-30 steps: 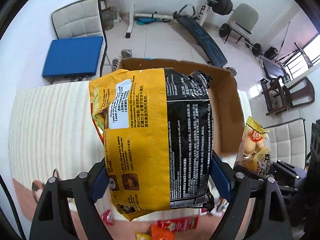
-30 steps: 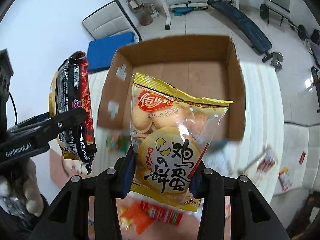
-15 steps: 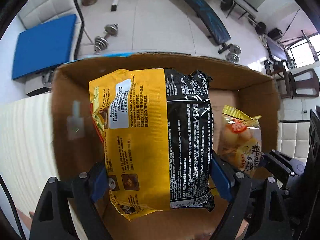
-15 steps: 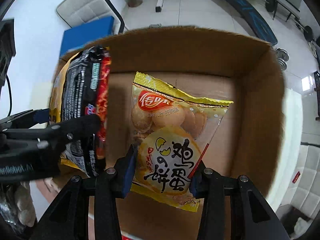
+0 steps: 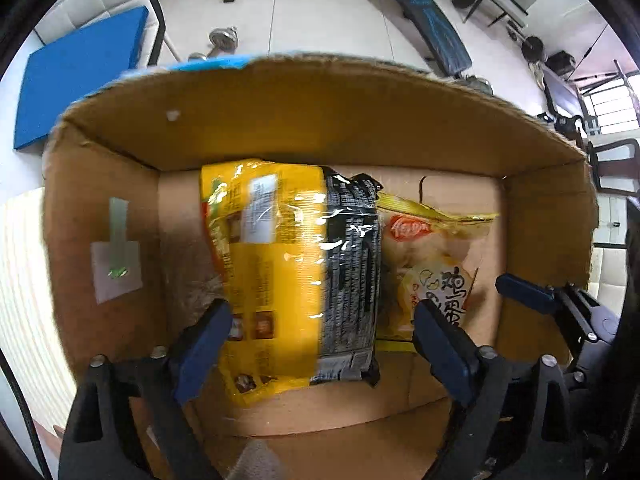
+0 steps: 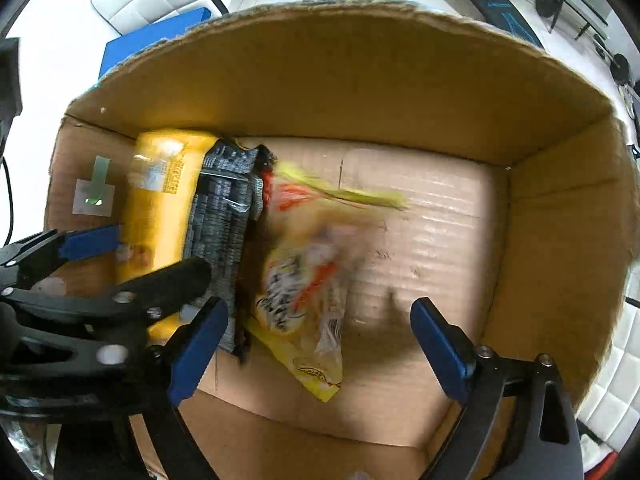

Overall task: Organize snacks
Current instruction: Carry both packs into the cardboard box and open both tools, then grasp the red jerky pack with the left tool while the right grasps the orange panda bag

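Both tongs, left gripper (image 5: pixel 320 344) and right gripper (image 6: pixel 318 344), are just springing open, releasing light, crinkly, slippery noodle pack (image 5: pixel 292 272) and biscuit bag (image 6: pixel 308 280) against the cardboard box (image 6: pixel 360 92)'s left wall.

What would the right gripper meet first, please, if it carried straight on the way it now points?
Probably the egg-biscuit bag, blurred just left of the right gripper between its open jaws; right of it only the cardboard box floor shows. Depth is unclear.

Home gym: weight bench (image 5: pixel 432 16), dumbbell (image 5: pixel 222 40), tiled floor (image 5: pixel 320 12)
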A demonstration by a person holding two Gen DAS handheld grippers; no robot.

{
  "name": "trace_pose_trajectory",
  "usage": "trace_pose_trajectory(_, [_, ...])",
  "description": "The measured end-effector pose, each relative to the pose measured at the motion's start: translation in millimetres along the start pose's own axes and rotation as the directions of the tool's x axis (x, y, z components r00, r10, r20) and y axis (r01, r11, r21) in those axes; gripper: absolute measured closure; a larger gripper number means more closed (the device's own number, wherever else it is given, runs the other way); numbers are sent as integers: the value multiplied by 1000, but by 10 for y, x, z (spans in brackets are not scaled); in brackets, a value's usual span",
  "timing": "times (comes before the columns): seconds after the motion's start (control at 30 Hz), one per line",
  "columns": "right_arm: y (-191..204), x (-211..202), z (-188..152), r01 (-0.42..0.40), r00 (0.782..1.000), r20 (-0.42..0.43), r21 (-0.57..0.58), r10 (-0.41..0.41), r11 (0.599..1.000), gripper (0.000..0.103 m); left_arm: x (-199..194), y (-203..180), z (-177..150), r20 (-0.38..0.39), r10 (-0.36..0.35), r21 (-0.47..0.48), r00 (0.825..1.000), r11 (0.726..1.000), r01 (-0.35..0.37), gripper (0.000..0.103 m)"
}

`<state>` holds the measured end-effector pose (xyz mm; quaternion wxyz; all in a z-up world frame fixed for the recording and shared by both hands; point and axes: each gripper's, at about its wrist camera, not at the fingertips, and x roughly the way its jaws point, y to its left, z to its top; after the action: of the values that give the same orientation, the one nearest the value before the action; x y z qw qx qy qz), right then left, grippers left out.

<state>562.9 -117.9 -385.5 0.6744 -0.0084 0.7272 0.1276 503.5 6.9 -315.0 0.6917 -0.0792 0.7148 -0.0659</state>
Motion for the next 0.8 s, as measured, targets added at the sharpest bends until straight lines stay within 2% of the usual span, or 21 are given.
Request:
trace_pose_trajectory(0.23, [-16, -322, -262, 17, 998, 65, 28, -18, 999, 6, -388, -30, -232, 96, 12, 1, 995, 1000, -12, 8])
trace_pose_trajectory(0.37, [44, -480, -494, 24, 994, 109, 31, -27, 999, 6, -664, -19, -492, 165, 34, 2, 986, 999, -35, 8])
trace_pose_trajectory(0.47, [128, -743, -690, 35, 988, 150, 27, -39, 999, 6, -873, -87, -703, 223, 65, -9, 973, 998, -64, 8])
trace_pose_trajectory(0.53, [165, -885, -899, 24, 984, 177, 25, -28, 999, 6, -1023, -111, -937, 262, 101, -14, 960, 995, -101, 8])
trace_pose_trajectory(0.57, [197, -971, -963, 21, 982, 185, 23, -25, 1000, 6, -1031, -143, -933, 274, 116, -17, 955, 993, -116, 8])
trace_pose_trajectory(0.63, [212, -1102, -1220, 19, 979, 201, 29, -24, 999, 6, -1130, -189, -1167, 298, 124, -24, 947, 992, -123, 8])
trace_pose_trajectory(0.73, [165, -1195, -1660, -14, 981, 196, 70, 0, 997, 6, -1144, -232, -1470, 306, 133, -32, 943, 991, -129, 8])
trace_pose_trajectory(0.8, [72, -1176, -1922, -17, 984, 179, 114, -4, 993, 6, -1102, -234, -1707, 288, 137, -22, 948, 990, -137, 8])
